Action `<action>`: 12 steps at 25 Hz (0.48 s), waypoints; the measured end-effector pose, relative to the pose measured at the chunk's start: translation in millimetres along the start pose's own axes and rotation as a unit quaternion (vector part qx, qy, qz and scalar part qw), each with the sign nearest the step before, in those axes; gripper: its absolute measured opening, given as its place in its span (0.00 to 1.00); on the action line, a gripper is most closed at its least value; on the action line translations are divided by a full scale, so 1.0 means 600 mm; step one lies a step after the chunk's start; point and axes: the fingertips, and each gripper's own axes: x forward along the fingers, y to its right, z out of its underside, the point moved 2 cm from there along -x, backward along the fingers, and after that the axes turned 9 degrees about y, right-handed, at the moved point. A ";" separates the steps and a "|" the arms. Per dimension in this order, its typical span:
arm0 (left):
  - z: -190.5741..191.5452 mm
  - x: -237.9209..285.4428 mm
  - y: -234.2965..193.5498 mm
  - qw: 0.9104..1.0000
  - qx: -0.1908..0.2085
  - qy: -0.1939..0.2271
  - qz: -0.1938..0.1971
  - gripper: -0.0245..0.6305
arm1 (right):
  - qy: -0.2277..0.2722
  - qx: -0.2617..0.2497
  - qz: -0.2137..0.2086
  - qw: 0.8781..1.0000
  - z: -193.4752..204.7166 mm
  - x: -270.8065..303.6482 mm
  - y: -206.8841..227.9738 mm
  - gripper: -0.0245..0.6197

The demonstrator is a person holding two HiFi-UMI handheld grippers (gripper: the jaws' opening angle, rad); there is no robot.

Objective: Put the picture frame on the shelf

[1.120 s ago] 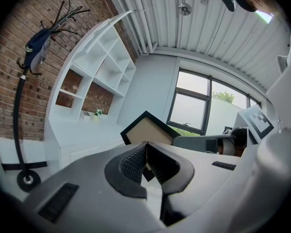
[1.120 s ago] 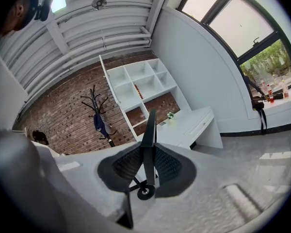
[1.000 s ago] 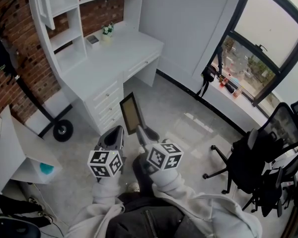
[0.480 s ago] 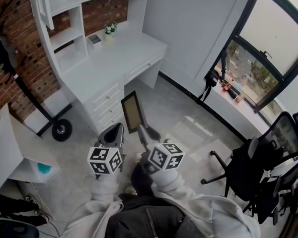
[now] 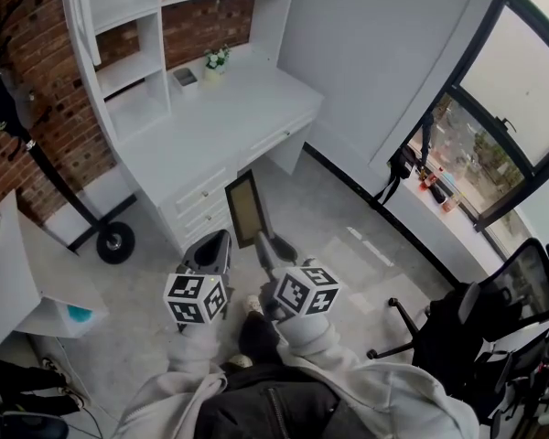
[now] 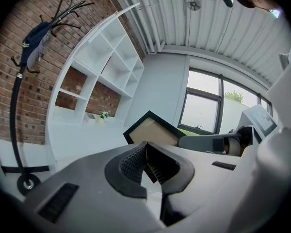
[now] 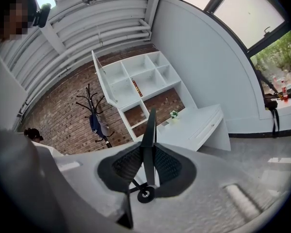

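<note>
1. While the right gripper (image 5: pixel 267 248) pinches the picture frame (image 5: pixel 244 208) by its lower edge, the frame stands upright in the air above the floor, short of the white desk (image 5: pixel 229 108).
2. The left gripper (image 6: pixel 146 152) has its jaws pressed together on nothing, just beside the right one.
3. As I judge it, the step in hand is the carry toward the shelf (image 5: pixel 128 67); placing has not begun.
4. Next, the frame needs bringing over the desk and up to an open compartment. It should then be set down upright on its base before the jaws part.
</note>
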 end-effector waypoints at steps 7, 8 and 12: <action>-0.016 0.073 -0.035 1.000 0.002 0.004 -0.017 0.04 | -0.005 0.003 -0.012 1.000 -0.028 0.080 0.045 0.14; -0.019 0.084 -0.041 1.000 0.004 0.005 -0.019 0.04 | -0.005 0.004 -0.013 1.000 -0.033 0.093 0.051 0.14; -0.029 0.128 -0.057 1.000 0.006 0.007 -0.027 0.04 | -0.006 0.007 -0.019 1.000 -0.049 0.135 0.077 0.14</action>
